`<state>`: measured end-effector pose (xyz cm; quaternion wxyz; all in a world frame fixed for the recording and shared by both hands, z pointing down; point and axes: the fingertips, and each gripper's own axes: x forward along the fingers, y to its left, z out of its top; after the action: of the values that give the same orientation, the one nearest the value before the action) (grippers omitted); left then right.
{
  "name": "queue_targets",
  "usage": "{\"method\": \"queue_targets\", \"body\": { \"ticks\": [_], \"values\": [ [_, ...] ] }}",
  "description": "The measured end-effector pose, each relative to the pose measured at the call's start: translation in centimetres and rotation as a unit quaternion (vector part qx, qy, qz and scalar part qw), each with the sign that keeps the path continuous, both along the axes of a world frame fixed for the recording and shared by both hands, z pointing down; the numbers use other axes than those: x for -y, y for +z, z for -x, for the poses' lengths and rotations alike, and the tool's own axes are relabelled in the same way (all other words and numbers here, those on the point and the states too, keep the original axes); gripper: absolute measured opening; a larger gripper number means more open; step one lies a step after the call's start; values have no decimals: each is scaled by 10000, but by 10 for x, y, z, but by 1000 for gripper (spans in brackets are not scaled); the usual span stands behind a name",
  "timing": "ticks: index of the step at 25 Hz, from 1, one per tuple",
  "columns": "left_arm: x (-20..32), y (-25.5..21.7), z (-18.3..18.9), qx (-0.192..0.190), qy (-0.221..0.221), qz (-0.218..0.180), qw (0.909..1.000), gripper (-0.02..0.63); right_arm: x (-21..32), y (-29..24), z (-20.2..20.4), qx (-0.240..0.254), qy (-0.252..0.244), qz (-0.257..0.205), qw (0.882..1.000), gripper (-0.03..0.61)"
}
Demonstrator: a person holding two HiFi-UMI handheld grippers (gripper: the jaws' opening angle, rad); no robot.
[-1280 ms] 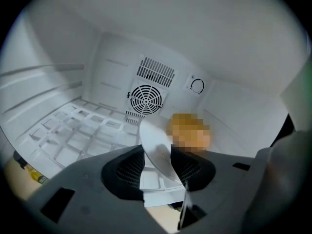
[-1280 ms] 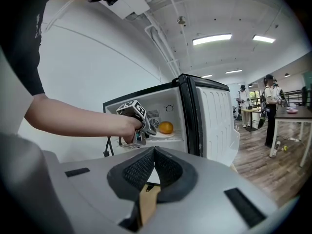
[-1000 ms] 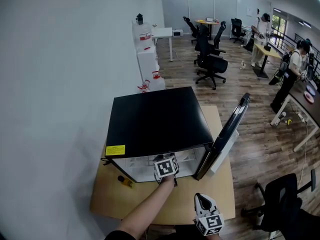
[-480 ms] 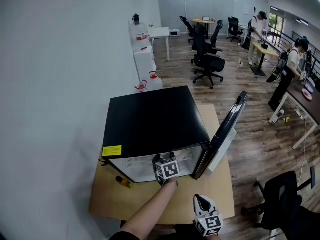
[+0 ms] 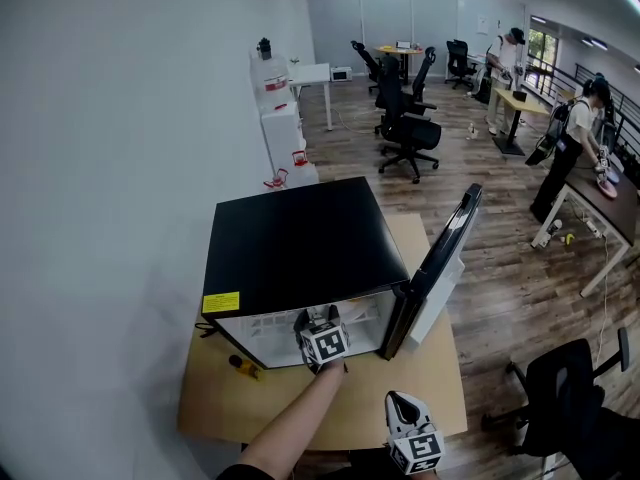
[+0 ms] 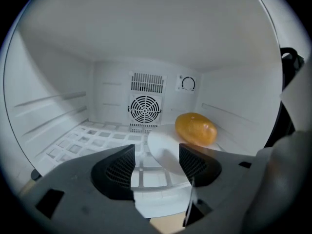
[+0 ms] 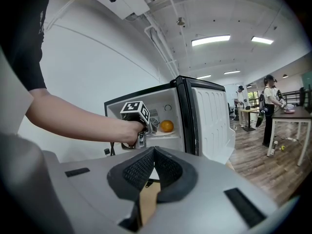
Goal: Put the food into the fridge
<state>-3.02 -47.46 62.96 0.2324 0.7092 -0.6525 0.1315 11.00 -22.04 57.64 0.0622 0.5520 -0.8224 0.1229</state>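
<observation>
Inside open fridge (image 6: 53, 113), orange food (image 6: 196, 128) on plate (image 6: 163, 154)

**Mini fridge** (image 5: 300, 243): black casing, white interior, set upright. Its door (image 5: 440, 258) is swung open to the right of the left gripper (image 6: 156, 165), whose jaws are opening at the cabinet mouth.

**Food** (image 6: 196, 128): one orange-yellow oval piece, whole, laid at the far side of a white plate (image 6: 163, 152) on the grid floor (image 6: 97, 135) of the fridge, ahead and to the right of the claw. The plate's near rim is seen in the gap between the jaws.
</observation>
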Motion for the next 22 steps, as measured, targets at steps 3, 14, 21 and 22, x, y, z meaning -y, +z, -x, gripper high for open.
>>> {"method": "queue_targets", "body": {
  "ticks": [3,14,21,22],
  "values": [
    [-10,-9,10,-34,-9,-199,9998,259,-4,-1,-2,-88,-9,-100,9999,60],
    [-140,-35,24,-463,577,-406,9964,259,-47,-36,16,-158,-110,-438,9989,60],
    [-254,-60,40,-830,1053,-836,9874,259,-95,-41,41,-269,-193,-355,9988,60],
    [-271,-65,39,-926,1145,-929,9847,259,-101,-43,43,-269,-193,-352,9988,60]
  ]
}}
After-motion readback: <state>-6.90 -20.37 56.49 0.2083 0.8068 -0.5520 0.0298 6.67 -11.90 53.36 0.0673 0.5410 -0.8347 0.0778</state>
